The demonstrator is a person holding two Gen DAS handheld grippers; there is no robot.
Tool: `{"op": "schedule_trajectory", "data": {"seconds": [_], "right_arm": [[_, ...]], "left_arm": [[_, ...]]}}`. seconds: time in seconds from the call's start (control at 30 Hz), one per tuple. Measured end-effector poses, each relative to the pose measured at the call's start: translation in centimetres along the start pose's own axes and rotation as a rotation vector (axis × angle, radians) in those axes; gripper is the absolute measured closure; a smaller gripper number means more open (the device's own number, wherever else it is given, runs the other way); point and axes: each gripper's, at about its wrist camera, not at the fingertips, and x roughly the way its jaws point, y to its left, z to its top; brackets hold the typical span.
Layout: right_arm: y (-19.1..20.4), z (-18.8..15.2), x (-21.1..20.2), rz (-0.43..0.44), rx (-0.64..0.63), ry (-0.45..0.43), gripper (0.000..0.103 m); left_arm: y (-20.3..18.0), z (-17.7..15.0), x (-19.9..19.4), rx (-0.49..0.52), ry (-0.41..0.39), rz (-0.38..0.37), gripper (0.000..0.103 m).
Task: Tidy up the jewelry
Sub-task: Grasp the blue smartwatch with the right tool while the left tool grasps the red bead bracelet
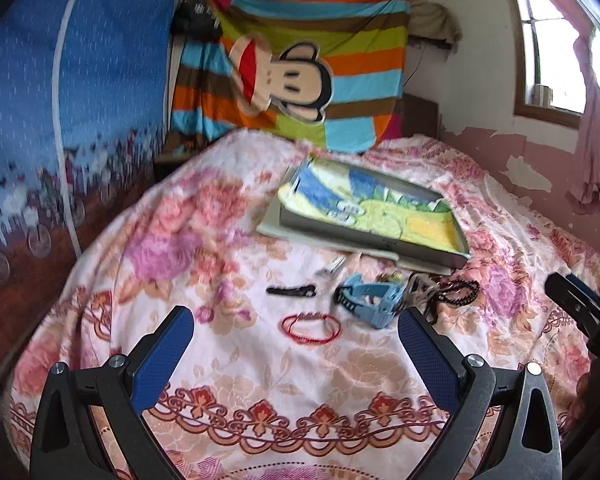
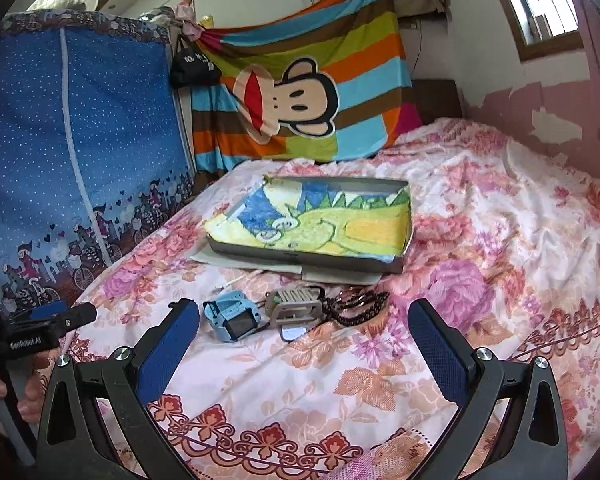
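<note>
Red bracelet (image 1: 311,329) lies on bed (image 1: 260,368) ahead of left gripper (image 1: 296,354), tray (image 1: 374,240) beyond; both grippers' fingers spread wide, empty. Risk: thin cord slips, fingers pinch bedsheet instead.

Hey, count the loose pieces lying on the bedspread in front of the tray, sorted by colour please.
Black: 2, thin black hair clip, black beaded string
Red: 1, red cord bracelet
Light blue: 1, light blue plastic watch
Beige: 1, beige claw clip
Total: 5

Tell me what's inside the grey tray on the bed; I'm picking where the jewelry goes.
The grey tray holds only a cartoon-printed towel lining it. No jewelry lies on top; whatever is beneath the towel is hidden.
</note>
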Motion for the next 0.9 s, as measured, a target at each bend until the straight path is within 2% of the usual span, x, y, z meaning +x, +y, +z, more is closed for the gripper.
{"op": "schedule_trajectory", "data": {"seconds": [0.07, 0.17, 0.23, 0.33, 0.4, 0.6, 0.67, 0.8, 0.9], "right_arm": [[-0.1, -0.1, 1.1, 0.024, 0.004, 0.037, 0.001], [-0.1, -0.2, 2.4, 0.062, -0.004, 0.078, 0.001], [0.3, -0.2, 3.8, 0.124, -0.02, 0.13, 0.001], [1.1, -0.4, 5.0, 0.149, -0.069, 0.17, 0.001], [2.2, -0.8, 6.1, 0.18, -0.124, 0.218, 0.001], [3.2, -1.4, 8.8, 0.236, -0.18, 0.315, 0.001], [3.4, -1.5, 9.4, 0.265, -0.194, 0.341, 0.002], [4.1, -2.3, 11.4, 0.332, -0.223, 0.435, 0.021], [4.5, -2.8, 12.6, 0.356, -0.235, 0.483, 0.029]], "left_arm": [[1.3, -0.1, 1.1, -0.006, 0.05, 0.019, 0.0], [2.8, 0.2, 2.1, -0.027, 0.099, 0.005, 0.0], [3.8, 0.3, 3.1, -0.057, 0.139, -0.024, 0.0], [4.0, 0.5, 4.6, -0.061, 0.188, -0.065, 0.0], [3.7, 0.6, 5.5, -0.041, 0.216, -0.083, 0.004], [2.3, 0.9, 8.6, 0.052, 0.303, -0.132, 0.022], [2.1, 0.8, 9.7, 0.06, 0.346, -0.152, 0.033], [2.1, 0.6, 11.3, 0.06, 0.406, -0.197, 0.047], [2.6, 0.5, 12.8, 0.026, 0.466, -0.241, 0.056]]}}
